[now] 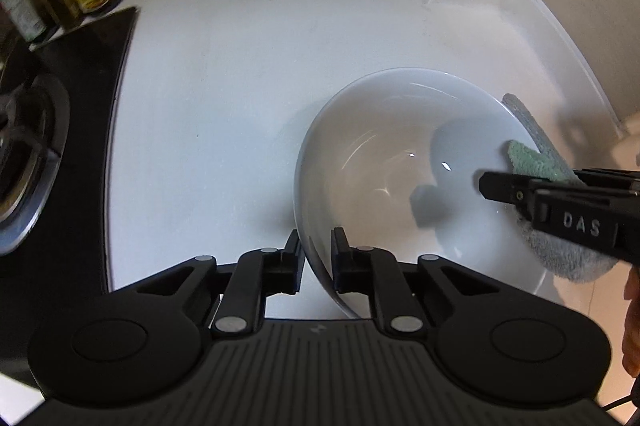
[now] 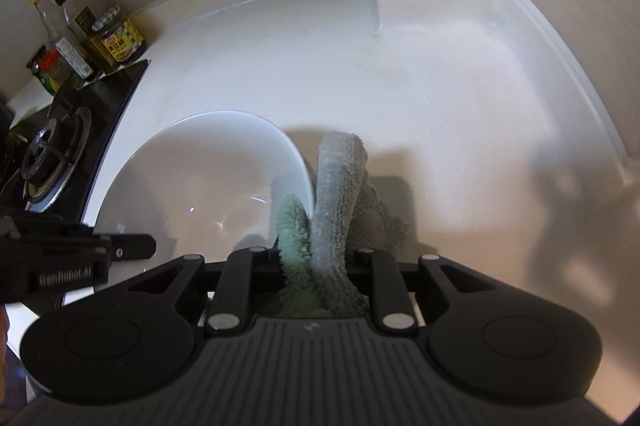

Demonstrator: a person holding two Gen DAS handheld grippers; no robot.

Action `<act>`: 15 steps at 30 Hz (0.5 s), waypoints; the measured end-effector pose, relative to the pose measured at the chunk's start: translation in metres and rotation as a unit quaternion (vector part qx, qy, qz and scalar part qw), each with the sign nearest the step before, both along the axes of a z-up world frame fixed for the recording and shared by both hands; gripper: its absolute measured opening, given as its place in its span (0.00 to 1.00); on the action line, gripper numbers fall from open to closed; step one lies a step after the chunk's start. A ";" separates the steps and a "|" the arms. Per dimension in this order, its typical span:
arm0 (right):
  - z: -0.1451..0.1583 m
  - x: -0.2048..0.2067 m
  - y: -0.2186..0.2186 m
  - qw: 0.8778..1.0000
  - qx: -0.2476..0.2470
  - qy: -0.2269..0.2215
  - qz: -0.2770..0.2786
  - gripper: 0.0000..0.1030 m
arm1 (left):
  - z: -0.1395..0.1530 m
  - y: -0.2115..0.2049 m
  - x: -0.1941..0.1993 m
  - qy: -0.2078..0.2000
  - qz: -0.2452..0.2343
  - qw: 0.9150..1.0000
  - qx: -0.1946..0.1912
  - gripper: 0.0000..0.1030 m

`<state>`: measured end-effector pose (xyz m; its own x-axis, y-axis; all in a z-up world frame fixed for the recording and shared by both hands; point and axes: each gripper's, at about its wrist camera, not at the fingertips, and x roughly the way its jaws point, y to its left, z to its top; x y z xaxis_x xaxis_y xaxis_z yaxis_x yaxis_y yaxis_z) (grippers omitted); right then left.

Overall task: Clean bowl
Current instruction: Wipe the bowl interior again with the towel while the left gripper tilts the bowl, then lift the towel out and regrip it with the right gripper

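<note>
Closest to the left wrist camera, the left gripper (image 1: 316, 258) pinches the near rim of the white bowl (image 1: 384, 154), one finger inside, one outside. That bowl sits on the white counter (image 1: 240, 66), the stove (image 1: 36, 146) at left. From the right wrist camera, the right gripper (image 2: 316, 262) clamps a folded grey-green cloth (image 2: 336, 194) that straddles the bowl's far rim, green flap inside. Sauce jars (image 2: 116, 38) stand beside the stove.
</note>
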<state>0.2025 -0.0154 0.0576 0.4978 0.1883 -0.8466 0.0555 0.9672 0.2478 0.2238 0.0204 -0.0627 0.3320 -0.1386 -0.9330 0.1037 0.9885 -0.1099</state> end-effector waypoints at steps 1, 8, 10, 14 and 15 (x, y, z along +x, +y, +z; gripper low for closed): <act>-0.001 0.006 -0.003 1.000 0.009 0.007 -0.006 0.19 | -0.001 0.001 0.002 0.002 0.009 1.000 -0.004 0.13; 0.002 -0.017 -0.022 0.981 0.107 0.030 -0.161 0.25 | -0.003 -0.003 -0.003 0.003 0.058 0.998 -0.010 0.09; -0.001 -0.037 -0.017 0.975 0.118 0.028 -0.187 0.26 | -0.003 -0.006 -0.004 0.002 0.057 0.998 -0.009 0.08; -0.005 -0.081 -0.003 0.961 0.166 0.034 -0.220 0.31 | -0.003 -0.012 -0.006 -0.001 0.056 0.998 -0.005 0.06; -0.005 -0.089 0.002 0.959 0.176 0.038 -0.221 0.32 | -0.003 -0.013 -0.007 -0.001 0.055 0.998 -0.005 0.06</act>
